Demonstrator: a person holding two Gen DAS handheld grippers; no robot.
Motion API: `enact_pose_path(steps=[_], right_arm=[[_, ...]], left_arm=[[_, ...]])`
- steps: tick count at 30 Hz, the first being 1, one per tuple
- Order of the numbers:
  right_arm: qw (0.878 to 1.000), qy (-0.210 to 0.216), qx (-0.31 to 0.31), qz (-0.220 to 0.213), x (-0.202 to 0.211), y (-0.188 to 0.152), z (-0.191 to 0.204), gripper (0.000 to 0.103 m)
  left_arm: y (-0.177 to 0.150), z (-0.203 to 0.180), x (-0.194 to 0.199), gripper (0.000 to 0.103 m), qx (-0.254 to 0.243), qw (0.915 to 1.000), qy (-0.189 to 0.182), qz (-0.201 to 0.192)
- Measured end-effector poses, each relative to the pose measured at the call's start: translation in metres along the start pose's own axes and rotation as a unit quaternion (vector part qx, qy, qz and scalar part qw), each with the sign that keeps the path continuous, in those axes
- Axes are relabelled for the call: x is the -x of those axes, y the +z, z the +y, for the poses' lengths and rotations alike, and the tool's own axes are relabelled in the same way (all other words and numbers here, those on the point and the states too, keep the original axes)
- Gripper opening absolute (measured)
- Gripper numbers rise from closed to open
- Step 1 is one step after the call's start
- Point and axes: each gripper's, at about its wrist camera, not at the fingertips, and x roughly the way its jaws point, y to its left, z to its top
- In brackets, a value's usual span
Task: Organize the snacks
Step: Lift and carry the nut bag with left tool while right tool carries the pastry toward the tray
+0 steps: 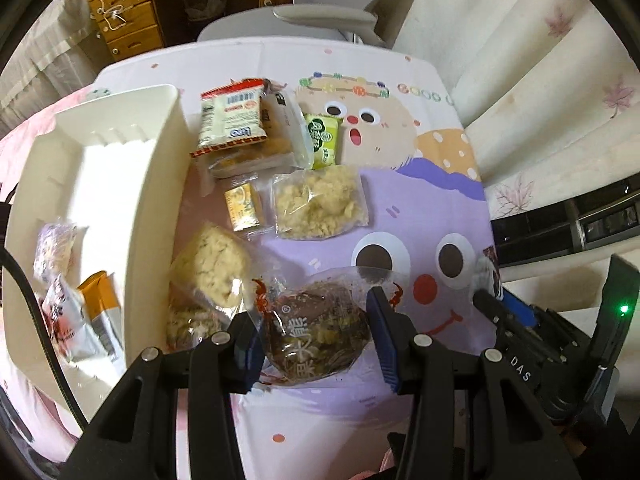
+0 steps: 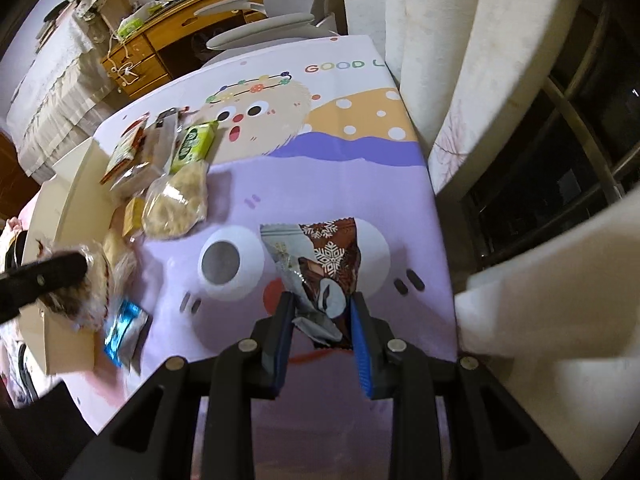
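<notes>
My left gripper is shut on a dark brown round cake in a clear wrapper and holds it above the cartoon tablecloth. In the right wrist view that gripper shows at the left edge. My right gripper is shut on a brown snowflake-print packet, which sticks up between its blue pads. A white tray stands at the left with a few packets inside. Loose snacks lie beside it: a red-trimmed packet, a green packet, a small yellow one and a crumbly clear bag.
Another crumbly cake lies by the tray wall. A blue foil packet sits near the table's front left. A grey chair stands at the far edge, a wooden desk behind it. Curtains hang along the right side.
</notes>
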Motion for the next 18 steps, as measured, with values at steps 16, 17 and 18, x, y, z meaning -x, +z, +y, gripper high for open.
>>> enact_pose_path(steps=[16,17,18], right_arm=[[0.995,0.046,0.072,-0.044,0.054,-0.023,0.019,0.027],[0.995,0.049,0.074,-0.044,0.056,-0.024,0.021,0.027],[0.995,0.054,0.077,-0.043,0.057,-0.025,0.023,0.027]], left_arm=[[-0.065,0.02,0.057,0.045,0.044,0.997,0.005,-0.064],[-0.067,0.024,0.059,0.045,0.05,0.9965,0.005,-0.066],[-0.069,0.027,0.06,0.045,0.056,0.9962,0.006,-0.067]])
